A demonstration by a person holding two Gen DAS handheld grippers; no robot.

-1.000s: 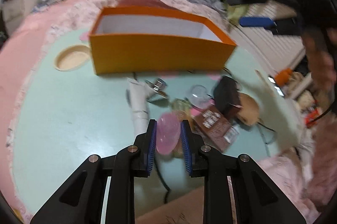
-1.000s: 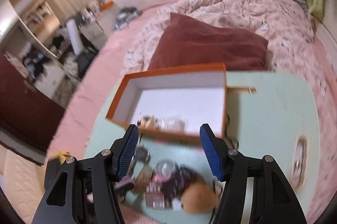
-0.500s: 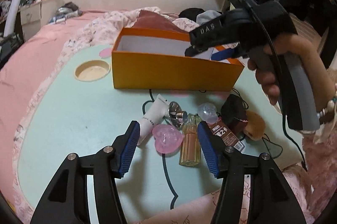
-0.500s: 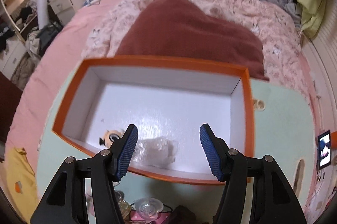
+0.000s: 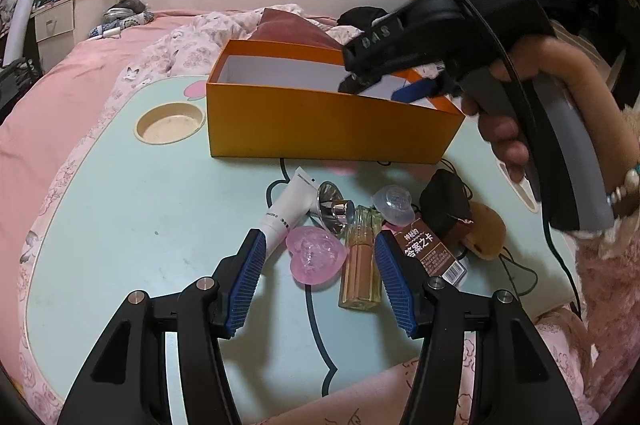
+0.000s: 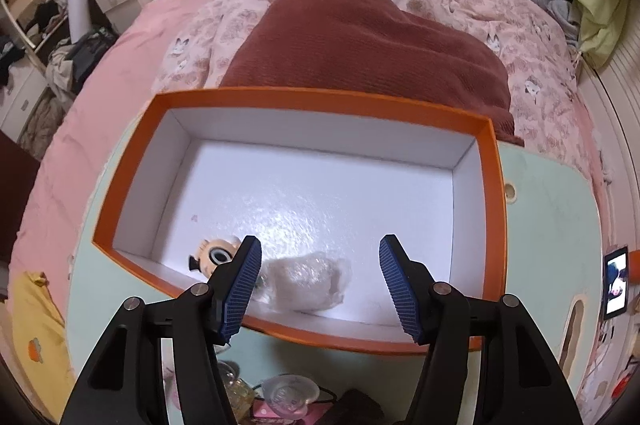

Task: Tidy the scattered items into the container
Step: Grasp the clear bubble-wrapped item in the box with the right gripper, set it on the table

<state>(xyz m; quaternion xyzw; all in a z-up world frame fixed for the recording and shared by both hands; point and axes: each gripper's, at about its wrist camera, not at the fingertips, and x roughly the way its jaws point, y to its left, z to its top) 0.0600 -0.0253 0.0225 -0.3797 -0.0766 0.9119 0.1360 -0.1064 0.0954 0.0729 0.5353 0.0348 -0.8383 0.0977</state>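
An orange box [image 5: 328, 129] with a white inside stands on the pale green table [image 5: 120, 225]. My left gripper [image 5: 318, 261] is open just above the table, around a pink heart-shaped piece [image 5: 316, 259] and a glass perfume bottle [image 5: 360, 265]. A white tube [image 5: 286, 213], a silver funnel-shaped cap [image 5: 332, 203], a clear dome [image 5: 394, 203], a brown card box [image 5: 430, 253] and a black pouch [image 5: 444, 201] lie close by. My right gripper [image 6: 320, 279] is open above the box [image 6: 320, 97]. Inside lie a crumpled clear wrapper [image 6: 308, 281] and a small cartoon figure [image 6: 214, 257].
The table sits on a pink bed with a dark red pillow [image 6: 360, 37] behind the box. A round cup recess [image 5: 170, 123] is in the table left of the box. A brown plush [image 5: 488, 229] and a black cable lie at the right. A phone [image 6: 616, 285] lies at the table's right edge.
My left gripper let go of the pink heart and opened; the heart now lies on the table. My right gripper moved forward over the box and stayed open.
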